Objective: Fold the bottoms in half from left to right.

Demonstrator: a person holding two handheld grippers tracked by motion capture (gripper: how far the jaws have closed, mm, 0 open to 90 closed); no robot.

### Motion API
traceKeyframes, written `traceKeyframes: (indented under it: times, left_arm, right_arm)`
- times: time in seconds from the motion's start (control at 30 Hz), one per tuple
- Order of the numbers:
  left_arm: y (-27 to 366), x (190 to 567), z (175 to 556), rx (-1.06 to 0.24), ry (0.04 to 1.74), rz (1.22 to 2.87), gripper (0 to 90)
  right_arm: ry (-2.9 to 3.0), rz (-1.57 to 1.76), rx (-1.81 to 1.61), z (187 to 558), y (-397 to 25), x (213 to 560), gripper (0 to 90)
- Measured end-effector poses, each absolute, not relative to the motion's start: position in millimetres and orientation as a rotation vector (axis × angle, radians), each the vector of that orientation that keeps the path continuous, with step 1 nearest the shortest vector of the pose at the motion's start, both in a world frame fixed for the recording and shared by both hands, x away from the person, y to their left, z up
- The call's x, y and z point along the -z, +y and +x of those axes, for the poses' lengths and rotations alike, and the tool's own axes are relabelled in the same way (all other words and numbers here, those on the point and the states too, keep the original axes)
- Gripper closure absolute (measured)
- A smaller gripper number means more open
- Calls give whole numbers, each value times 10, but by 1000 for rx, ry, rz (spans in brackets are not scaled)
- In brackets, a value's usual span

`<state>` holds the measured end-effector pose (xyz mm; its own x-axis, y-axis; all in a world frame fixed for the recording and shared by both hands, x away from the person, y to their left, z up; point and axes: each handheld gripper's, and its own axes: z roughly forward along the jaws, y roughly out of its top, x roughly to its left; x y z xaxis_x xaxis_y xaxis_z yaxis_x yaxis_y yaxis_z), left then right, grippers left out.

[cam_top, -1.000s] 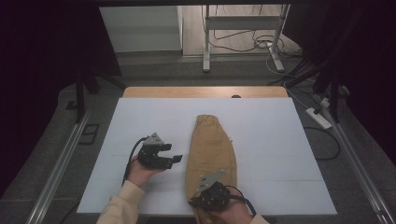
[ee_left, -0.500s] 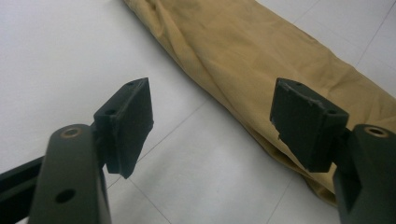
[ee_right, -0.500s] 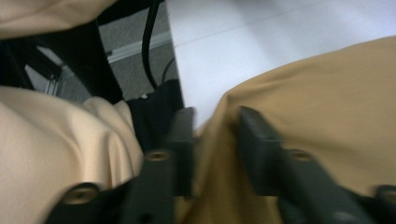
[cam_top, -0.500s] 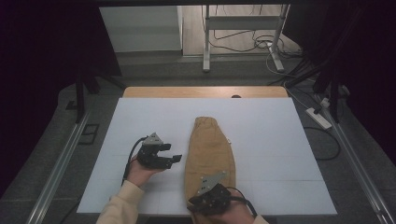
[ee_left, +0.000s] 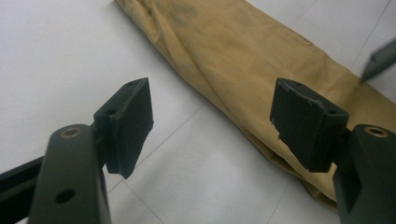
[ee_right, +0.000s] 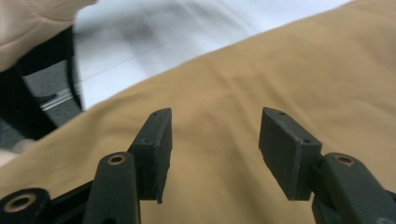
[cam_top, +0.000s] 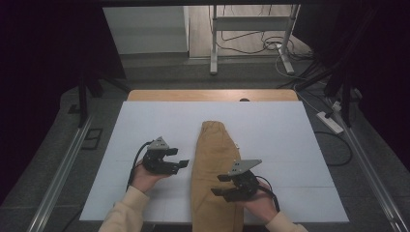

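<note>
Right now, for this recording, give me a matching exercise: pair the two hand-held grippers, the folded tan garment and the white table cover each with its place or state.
Things:
1. left black two-jaw gripper
2. right black two-jaw gripper
3. folded tan cloth garment
4. white table cover

Places or states:
A. lies lengthwise down the middle, its near end at the table's near edge
B. open, over the tan cloth
C. lies flat beneath everything else
D. open, over bare white surface beside the cloth

Pairs: 1-D, 2-B, 3-A, 4-C
</note>
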<state>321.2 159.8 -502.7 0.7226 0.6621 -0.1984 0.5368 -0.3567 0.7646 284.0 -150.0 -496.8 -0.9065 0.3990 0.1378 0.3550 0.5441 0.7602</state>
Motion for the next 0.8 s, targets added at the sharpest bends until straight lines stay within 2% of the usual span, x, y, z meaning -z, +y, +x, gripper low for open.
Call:
traceKeyframes:
  times: [0.8]
  left_arm:
    - [1550,5012,3210,-170,891,2045,292]
  right_arm:
    - [2562,816,-1298,3183,-1992,4958,367]
